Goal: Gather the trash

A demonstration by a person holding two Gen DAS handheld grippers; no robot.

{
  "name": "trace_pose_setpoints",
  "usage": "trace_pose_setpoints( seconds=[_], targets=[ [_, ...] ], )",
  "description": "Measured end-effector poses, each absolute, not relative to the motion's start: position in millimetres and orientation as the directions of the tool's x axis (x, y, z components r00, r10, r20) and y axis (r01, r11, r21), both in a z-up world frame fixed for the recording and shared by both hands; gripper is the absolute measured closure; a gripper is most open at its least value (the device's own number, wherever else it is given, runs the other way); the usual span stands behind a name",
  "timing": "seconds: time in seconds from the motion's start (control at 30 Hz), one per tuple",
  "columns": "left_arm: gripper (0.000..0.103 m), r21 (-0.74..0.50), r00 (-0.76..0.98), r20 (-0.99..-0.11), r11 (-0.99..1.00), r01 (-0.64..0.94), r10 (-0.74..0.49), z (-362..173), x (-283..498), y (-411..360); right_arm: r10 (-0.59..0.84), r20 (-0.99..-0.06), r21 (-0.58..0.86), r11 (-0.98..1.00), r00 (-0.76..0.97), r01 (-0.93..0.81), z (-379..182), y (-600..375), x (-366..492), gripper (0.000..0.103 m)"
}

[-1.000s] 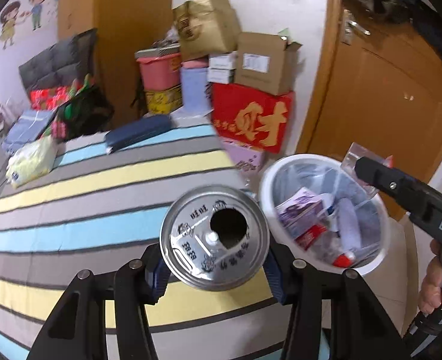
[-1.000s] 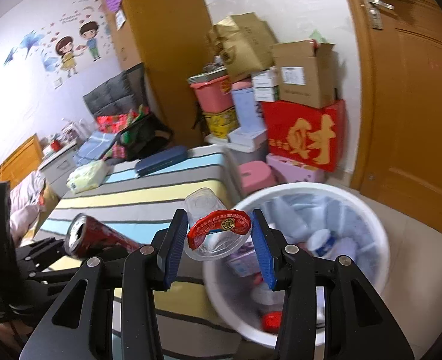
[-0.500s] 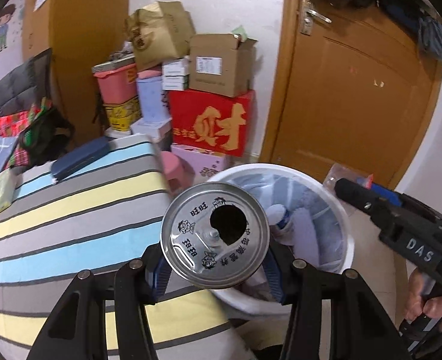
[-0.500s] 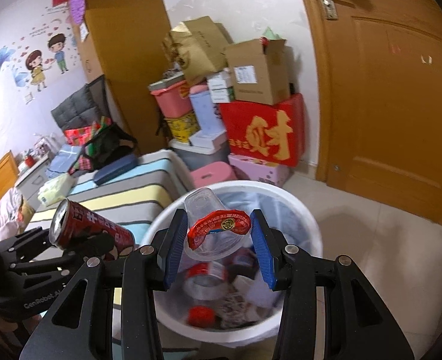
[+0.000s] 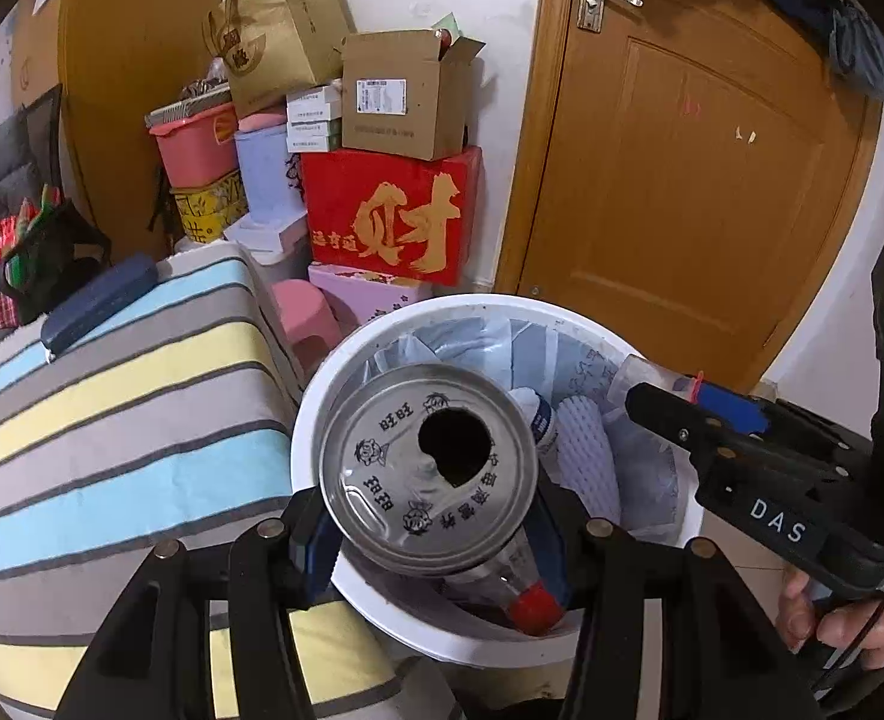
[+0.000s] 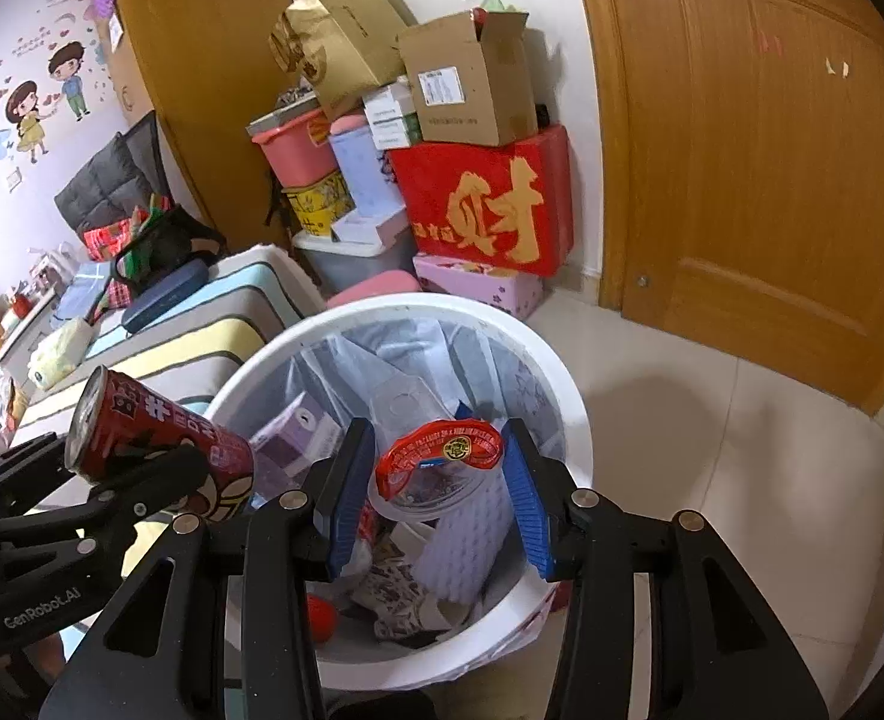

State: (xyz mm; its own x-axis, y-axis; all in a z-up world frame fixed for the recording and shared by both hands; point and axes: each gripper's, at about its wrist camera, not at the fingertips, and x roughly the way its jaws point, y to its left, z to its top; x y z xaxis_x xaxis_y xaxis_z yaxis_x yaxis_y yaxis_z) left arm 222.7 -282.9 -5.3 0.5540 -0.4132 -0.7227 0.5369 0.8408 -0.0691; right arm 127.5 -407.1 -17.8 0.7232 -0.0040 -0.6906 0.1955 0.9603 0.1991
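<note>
Red can (image 6: pixel 159 438) sits gripped in the left claw (image 5: pixel 429 531), lying sideways just over the white bin's (image 6: pixel 568 396) left edge. The right claw (image 6: pixel 435 498) grips a clear cup (image 6: pixel 435 474) right above the bin's middle, so it is nearer to dropping.

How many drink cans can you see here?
1: a red drink can, opened, held in the left gripper beside the white trash bin's rim. Others may lie hidden among the rubbish inside.

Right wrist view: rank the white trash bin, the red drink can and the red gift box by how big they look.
1. white trash bin
2. red gift box, though it is farther away
3. red drink can
</note>
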Motion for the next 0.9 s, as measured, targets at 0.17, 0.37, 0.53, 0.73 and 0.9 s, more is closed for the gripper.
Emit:
trace_pose_setpoints(
  seconds=[0.17, 0.37, 0.53, 0.73, 0.9],
  targets=[
    [0.035, -0.076, 0.569, -0.705, 0.842, 0.533, -0.424, -0.8, 222.0, -280.1, -0.008, -0.710, 0.189, 0.961, 0.705, 0.201, -22.5, -409.0, 131.3, 0.046],
    [0.035, -0.080, 0.569, -0.704, 0.844, 0.530, -0.425, 2.3, 218.6, -274.3, -0.022, -0.709, 0.183, 0.960, 0.705, 0.214, -22.8, -408.4, 127.4, 0.043],
    [0.035, -0.073, 0.586, -0.691, 0.848, 0.525, -0.423, 6.9, 206.7, -267.8, -0.019, -0.691, 0.190, 0.960, 0.723, 0.207, -16.2, -402.1, 119.8, 0.043],
    [0.035, -0.040, 0.629, -0.661, 0.857, 0.514, -0.409, 17.9, 179.1, -253.6, -0.038, -0.647, 0.172, 0.966, 0.762, 0.193, -1.9, -382.9, 98.6, 0.043],
    [0.035, -0.020, 0.684, -0.629, 0.887, 0.461, -0.369, 26.1, 149.8, -232.9, -0.064, -0.615, 0.146, 0.970, 0.786, 0.194, 6.2, -366.6, 76.3, 0.043]
  ],
)
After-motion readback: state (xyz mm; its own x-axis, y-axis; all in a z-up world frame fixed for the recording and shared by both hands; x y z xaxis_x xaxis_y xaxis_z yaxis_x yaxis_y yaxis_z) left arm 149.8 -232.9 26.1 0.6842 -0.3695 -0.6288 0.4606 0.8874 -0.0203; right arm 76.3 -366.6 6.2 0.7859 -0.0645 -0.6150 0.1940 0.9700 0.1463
